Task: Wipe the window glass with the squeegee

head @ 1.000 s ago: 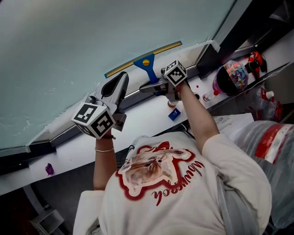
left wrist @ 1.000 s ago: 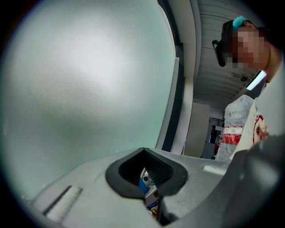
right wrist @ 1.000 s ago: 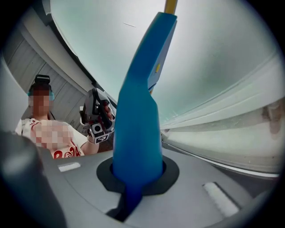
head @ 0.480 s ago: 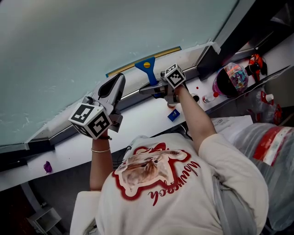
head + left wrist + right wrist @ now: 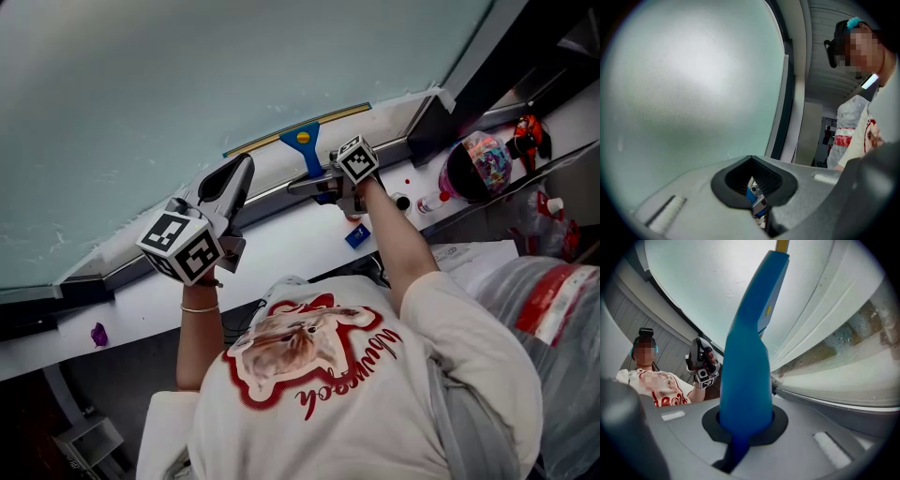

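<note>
Pale, frosted-looking window glass (image 5: 187, 84) filled the upper left and centre of the head view, evenly lit, and was bounded at the upper right by a dark upright frame (image 5: 487, 66). Along its lower edge a dark rail (image 5: 112, 272) ran diagonally, and just below that lay a long white counter (image 5: 281, 251), with a dim grey floor (image 5: 122, 394) in the lower left corner. At the upper right of the left gripper view, grey slatted panelling (image 5: 825, 70) ran above a lit passage.

Left gripper (image 5: 240, 173) stood raised, jaws pressed together, nothing between them. Right gripper (image 5: 319, 182) lay level, jaws clamped on squeegee (image 5: 302, 139) handle. Both forearms reached forward, right arm stretched further.
</note>
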